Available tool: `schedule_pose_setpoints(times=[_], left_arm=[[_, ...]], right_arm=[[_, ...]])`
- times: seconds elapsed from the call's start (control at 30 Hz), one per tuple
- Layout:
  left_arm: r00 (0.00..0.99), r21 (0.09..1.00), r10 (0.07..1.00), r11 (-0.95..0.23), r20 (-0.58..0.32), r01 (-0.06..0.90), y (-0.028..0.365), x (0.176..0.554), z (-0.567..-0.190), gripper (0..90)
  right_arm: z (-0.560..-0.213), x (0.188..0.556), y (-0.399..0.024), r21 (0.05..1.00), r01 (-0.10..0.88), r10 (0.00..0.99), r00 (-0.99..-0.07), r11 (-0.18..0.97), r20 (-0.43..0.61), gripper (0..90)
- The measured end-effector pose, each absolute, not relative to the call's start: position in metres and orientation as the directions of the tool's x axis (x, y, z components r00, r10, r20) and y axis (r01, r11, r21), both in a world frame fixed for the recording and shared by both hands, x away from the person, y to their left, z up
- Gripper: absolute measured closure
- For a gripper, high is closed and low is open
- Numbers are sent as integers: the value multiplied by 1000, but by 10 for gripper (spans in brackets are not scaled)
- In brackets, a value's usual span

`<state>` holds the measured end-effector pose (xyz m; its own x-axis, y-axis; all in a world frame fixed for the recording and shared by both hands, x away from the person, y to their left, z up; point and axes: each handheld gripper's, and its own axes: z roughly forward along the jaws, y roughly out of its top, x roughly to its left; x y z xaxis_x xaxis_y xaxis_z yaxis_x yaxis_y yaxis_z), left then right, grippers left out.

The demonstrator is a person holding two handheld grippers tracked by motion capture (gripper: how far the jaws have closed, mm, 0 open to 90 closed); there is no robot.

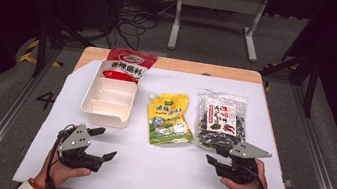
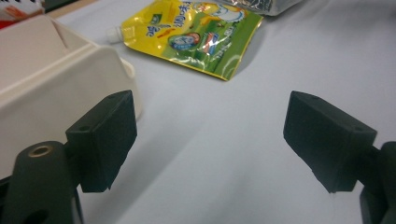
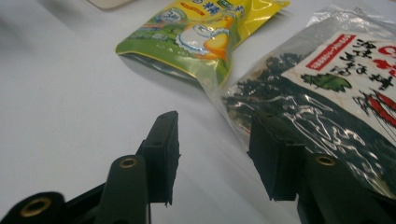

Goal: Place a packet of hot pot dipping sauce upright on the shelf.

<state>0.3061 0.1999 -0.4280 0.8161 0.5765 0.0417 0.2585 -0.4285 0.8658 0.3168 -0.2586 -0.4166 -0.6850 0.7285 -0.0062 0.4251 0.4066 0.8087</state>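
My left gripper hovers low over the white sheet at the front left, jaws wide open with nothing between them. Just beyond it stands a white divided tray. A red pouch leans on the tray's far end. A yellow spouted pouch lies flat mid-table. A clear bag of dark seaweed lies to its right. My right gripper sits at that bag's near corner, jaws partly apart; one jaw overlaps the bag's edge, and the gap shows bare sheet.
A white sheet covers most of the wooden table, whose front edge runs close to the person's hands. Behind the table, cables and a white frame stand rest on the grey floor.
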Motion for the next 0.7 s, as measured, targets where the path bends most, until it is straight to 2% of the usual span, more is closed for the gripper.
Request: schedule_pose_setpoints(times=[0.3,0.53,0.7], left_arm=[[835,833,549,-482,44,272,188,311,-443,178],[840,828,542,-486,34,281,187,312,-447,178],[850,824,526,-496,33,275,184,311,-448,178]], right_arm=[[-408,345,-223,814,406,706,-708,415,-7,618],[-415,372,-198,794,427,708,-706,433,-7,613],[-425,391,-187,772,468,733,-680,430,4,578]])
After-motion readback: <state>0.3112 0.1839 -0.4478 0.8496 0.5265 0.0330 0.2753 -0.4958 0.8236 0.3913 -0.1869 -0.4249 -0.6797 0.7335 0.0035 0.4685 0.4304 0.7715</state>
